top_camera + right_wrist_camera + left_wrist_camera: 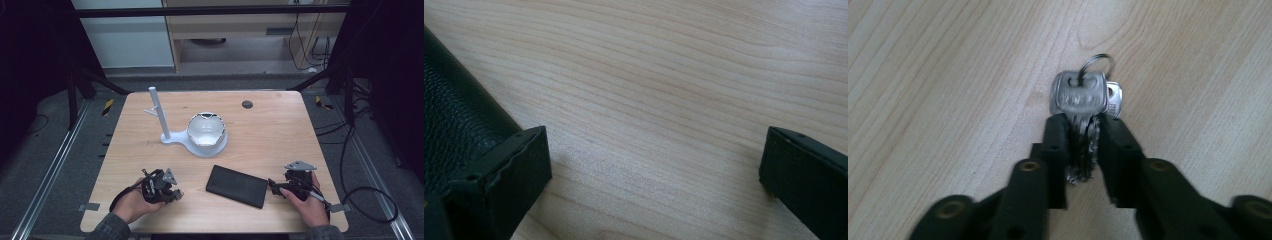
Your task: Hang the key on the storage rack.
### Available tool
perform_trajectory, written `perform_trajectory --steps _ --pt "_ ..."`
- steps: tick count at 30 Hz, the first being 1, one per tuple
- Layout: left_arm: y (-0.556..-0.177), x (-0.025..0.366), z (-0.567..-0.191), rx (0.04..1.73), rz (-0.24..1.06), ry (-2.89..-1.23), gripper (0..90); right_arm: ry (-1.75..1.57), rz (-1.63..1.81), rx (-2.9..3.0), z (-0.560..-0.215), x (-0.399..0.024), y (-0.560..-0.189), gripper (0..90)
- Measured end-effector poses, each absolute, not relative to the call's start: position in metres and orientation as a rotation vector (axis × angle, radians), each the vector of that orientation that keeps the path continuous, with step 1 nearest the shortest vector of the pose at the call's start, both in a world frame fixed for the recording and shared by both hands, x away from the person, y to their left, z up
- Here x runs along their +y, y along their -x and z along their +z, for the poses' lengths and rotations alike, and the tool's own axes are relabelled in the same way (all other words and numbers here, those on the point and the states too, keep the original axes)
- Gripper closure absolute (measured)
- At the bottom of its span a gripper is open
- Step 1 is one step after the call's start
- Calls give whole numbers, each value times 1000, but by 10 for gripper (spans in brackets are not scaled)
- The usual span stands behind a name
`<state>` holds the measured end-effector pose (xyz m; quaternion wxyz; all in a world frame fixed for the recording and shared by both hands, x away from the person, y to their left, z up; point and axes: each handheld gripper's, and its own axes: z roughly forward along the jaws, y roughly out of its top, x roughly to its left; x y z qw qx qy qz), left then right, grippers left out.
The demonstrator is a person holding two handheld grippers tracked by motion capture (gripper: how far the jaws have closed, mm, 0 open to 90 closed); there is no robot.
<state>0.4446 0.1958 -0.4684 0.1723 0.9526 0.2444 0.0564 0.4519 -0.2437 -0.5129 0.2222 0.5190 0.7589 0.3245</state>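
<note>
A light wooden table (280, 130) stands on a grey floor, dark frame rails along each side and cables trailing at the right. Toward the far side sits a white stand (162, 120) with an upright post and a round white bowl (206, 130). Near the front edge lies a black leather wallet (237, 186). The left gripper (1083, 132) is clamped on a bunch of keys (1080, 97) at the front left of the table; the key heads and split ring stick out beyond the jaw tips, the blades blurred between them. The right gripper (654, 165) rests with jaws wide apart just right of the wallet, whose corner is cut off behind one jaw.
</note>
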Motion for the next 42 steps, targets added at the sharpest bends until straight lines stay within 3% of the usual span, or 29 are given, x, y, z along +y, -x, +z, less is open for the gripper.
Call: perform_trajectory --steps 22,32,42 --pt "-440 192 -460 708 219 -2711 881 -1434 896 2097 -513 -244 -452 5" --pt "-444 195 -465 735 186 -2693 884 -1434 896 2097 -513 -244 -452 5" --pt "-447 202 -424 737 236 -2671 885 -1434 896 2097 -513 -244 -452 5"
